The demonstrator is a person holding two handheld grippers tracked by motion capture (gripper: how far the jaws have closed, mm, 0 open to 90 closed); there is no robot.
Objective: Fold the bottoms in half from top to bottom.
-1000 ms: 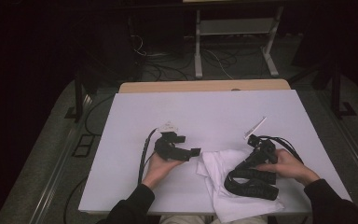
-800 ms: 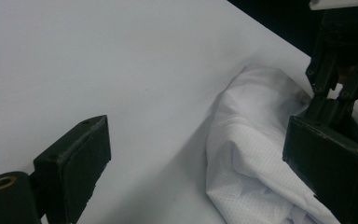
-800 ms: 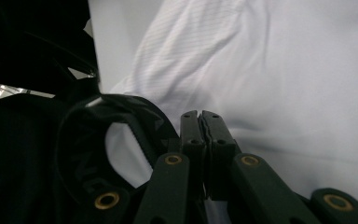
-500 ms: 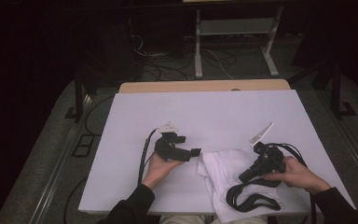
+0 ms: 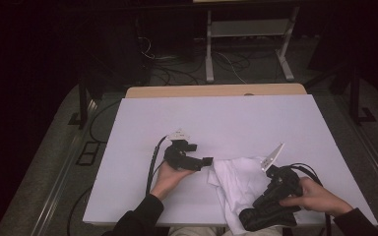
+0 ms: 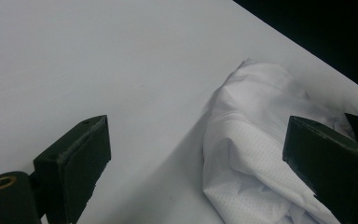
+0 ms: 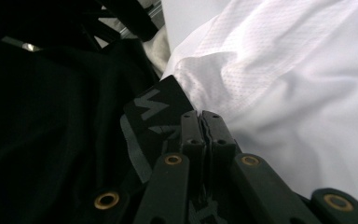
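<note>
Two hand-held grippers work over a white tabletop (image 5: 216,123) in the high view. The left hand-held gripper (image 5: 203,161) rests at the centre with its tips just beside a crumpled white garment (image 5: 236,184). The right hand-held gripper (image 5: 256,219) sits at the near edge, pointing toward the person; its tips merge with a black fabric item (image 5: 268,216) and cannot be separated from it in this view. The garment's lower part is cut off by the tabletop edge. Beyond the tabletop, a wooden strip (image 5: 216,90), floor cables (image 5: 152,54) and a metal stand (image 5: 248,34) are visible; the remainder of the room is too dark to read.

Left gripper view: the left hand-held gripper (image 6: 200,158) stands wide open, one jaw over bare tabletop (image 6: 98,60), the other over the white garment (image 6: 256,154), a perforated mesh fabric. Nothing is pressed between the jaws.

Right gripper view: the right hand-held gripper (image 7: 201,122) is closed, jaw tips together on the black fabric item (image 7: 158,112) at a band carrying grey angular markings, which are not legible as text. The white garment (image 7: 284,70) lies just beside. Dark cloth covers the left side and its detail is lost.
</note>
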